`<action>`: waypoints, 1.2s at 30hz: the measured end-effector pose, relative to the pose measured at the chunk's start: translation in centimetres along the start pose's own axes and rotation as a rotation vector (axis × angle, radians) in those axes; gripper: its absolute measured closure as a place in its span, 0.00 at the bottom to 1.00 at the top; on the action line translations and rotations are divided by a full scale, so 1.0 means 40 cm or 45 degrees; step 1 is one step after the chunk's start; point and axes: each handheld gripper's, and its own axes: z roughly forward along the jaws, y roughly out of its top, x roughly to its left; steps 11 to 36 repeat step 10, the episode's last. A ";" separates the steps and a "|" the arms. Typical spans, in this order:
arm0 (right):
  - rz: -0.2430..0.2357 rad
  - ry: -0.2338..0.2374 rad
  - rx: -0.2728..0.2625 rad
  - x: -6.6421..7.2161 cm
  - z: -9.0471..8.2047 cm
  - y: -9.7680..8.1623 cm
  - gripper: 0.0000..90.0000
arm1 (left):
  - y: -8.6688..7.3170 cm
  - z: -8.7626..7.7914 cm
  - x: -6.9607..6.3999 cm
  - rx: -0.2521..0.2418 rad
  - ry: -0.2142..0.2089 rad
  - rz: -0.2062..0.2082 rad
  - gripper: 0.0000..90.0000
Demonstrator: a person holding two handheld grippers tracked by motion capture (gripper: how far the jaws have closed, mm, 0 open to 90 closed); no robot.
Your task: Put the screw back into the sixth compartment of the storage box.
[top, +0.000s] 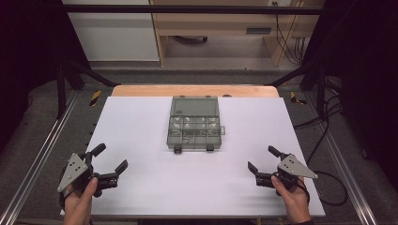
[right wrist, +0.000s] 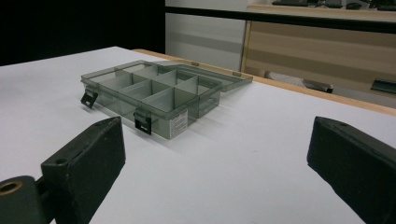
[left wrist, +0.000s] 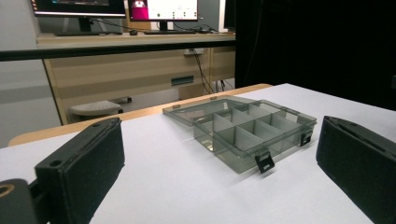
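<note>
A grey see-through compartment box (top: 194, 127) lies open at the middle of the white table top (top: 141, 187), its lid (top: 195, 106) folded back flat on the far side. Two black latches hang at its near edge. In the left gripper view the compartment box (left wrist: 254, 135) sits ahead and right; in the right gripper view the box (right wrist: 152, 95) sits ahead and left. My left gripper (top: 110, 158) rests open at the near left, holding nothing. My right gripper (top: 263, 159) rests open at the near right, also holding nothing. Both are well apart from the box.
The white sheet covers a wooden table (top: 197, 90) whose far edge shows. Metal frame rails (top: 42, 154) run along both sides, and cables (top: 324, 136) trail on the floor at right. A wooden desk (top: 211, 28) stands beyond the table.
</note>
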 end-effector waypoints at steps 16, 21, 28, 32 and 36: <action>0.042 -0.024 -0.030 -0.010 -0.009 0.000 0.05 | -0.024 -0.023 0.009 -0.026 0.042 0.010 0.01; 0.042 -0.024 -0.030 -0.010 -0.009 0.000 0.05 | -0.024 -0.023 0.009 -0.026 0.042 0.010 0.01; 0.042 -0.024 -0.030 -0.010 -0.009 0.000 0.05 | -0.024 -0.023 0.009 -0.026 0.042 0.010 0.01; 0.042 -0.024 -0.030 -0.010 -0.009 0.000 0.05 | -0.024 -0.023 0.009 -0.026 0.042 0.010 0.01; 0.042 -0.024 -0.030 -0.010 -0.009 0.000 0.05 | -0.024 -0.023 0.009 -0.026 0.042 0.010 0.01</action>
